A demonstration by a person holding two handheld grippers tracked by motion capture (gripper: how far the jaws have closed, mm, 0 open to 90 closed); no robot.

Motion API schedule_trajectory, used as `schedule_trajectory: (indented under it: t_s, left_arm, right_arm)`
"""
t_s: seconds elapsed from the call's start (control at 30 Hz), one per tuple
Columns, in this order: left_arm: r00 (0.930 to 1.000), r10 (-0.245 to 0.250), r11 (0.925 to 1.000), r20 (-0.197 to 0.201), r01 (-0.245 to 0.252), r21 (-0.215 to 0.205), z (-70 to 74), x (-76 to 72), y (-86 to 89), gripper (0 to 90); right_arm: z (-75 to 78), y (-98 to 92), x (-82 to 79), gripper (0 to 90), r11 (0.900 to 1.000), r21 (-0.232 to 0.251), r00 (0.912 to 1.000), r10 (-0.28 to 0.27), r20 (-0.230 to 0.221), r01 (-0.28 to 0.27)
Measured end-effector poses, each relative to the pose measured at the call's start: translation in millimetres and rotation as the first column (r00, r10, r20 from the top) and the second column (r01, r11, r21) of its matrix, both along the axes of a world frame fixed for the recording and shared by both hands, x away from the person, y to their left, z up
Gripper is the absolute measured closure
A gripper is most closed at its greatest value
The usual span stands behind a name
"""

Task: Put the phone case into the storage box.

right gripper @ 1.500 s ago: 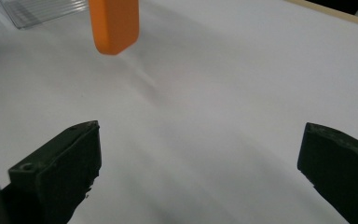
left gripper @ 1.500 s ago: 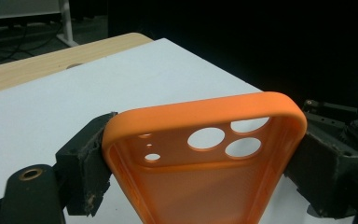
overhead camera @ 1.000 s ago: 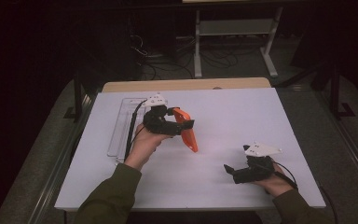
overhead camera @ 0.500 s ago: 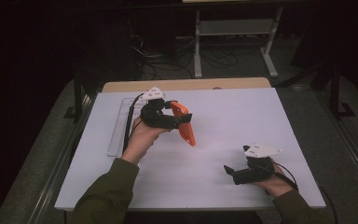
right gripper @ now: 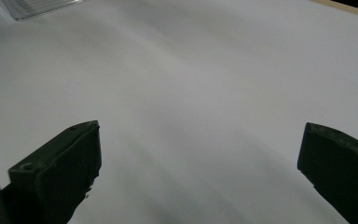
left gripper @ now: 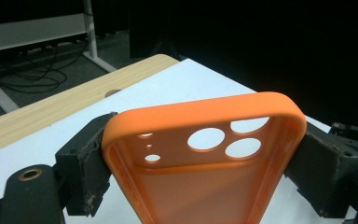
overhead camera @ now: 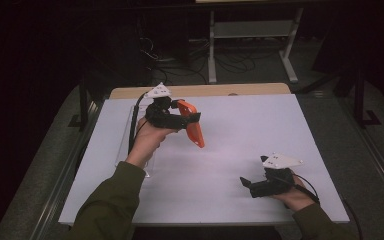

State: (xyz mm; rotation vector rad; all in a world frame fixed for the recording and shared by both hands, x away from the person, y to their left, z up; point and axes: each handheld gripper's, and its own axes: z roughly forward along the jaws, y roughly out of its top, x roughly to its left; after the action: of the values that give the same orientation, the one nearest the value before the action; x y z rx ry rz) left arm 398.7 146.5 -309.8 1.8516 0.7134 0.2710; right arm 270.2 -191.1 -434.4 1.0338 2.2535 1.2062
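phone case (overhead camera: 194,129) above table (overhead camera: 240,130) centre-left | clear tray (overhead camera: 130,145) left | right tool (overhead camera: 247,184) front-right

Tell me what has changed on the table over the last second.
The left tongs, shut on the orange phone case, have carried it up and toward the table's far edge, away from the clear tray. The grip on the case is unchanged. The right tongs stay open, resting low near the white table's front right.
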Motion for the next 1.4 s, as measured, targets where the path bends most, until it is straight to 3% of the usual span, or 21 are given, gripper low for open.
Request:
schedule_trajectory:
  t_s: [0.53,0.87,1.4]
  left_arm:
    - [0.9980,0.053,0.9985,0.032,-0.054,0.013,14.2,10.8,15.4,15.8]
    - [0.9932,0.105,0.9942,0.050,-0.106,0.018,22.5,18.8,27.4,15.9]
    - [0.9742,0.204,0.9777,0.096,-0.208,0.029,29.5,32.5,49.2,15.8]
  right_arm:
    - [0.1,0.6,0.0,0.0,1.000,0.001,1.0000,0.001,0.001,-0.001]
    - [0.1,0.6,0.1,0.0,1.000,0.001,1.0000,0.002,0.003,-0.002]
    - [0.0,-0.4,0.1,0.0,1.000,0.000,1.0000,0.001,0.007,-0.001]
